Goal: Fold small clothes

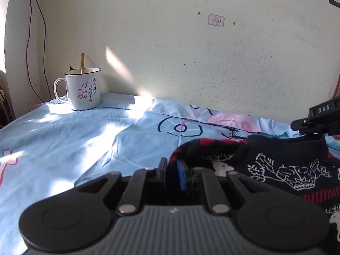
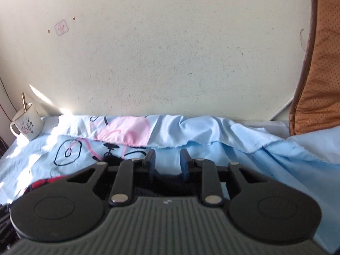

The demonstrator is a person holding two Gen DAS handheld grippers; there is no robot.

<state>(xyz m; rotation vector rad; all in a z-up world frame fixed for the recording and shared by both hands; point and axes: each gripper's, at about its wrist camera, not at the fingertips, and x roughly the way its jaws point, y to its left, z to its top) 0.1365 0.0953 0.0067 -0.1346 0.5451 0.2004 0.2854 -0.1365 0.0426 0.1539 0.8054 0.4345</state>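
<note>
I have my left gripper [image 1: 172,171] low in the centre of its frame, jaws nearly pressed together on the red-trimmed edge of the dark knitted sweater [image 1: 282,165], which looks like a sleeve or cuff curling up over them. The sweater itself lies on the blue bedsheet [image 1: 85,140], filling the lower right of the left wrist view, its white pattern facing up. My right gripper [image 2: 167,162] sits at lower centre of its own frame with the jaws spread; dark knit shows low between them, but I cannot tell whether they touch it. From the left view that same gripper appears at the right edge, at the far rim of the sweater.

I judge this to be an early fold: one side is pinched, the other not yet taken. The next move, as I see it, calls for my right jaws to close on the sweater's edge, then for both to carry the cloth over the body in one even sweep, keeping the fold line straight.

The enamel mug [image 1: 84,89] with its spoon stands at the left of the frame, near the wall and well apart from the sweater. The sheet is rumpled along the wall, so I should avoid pinching it along with the knit.
</note>
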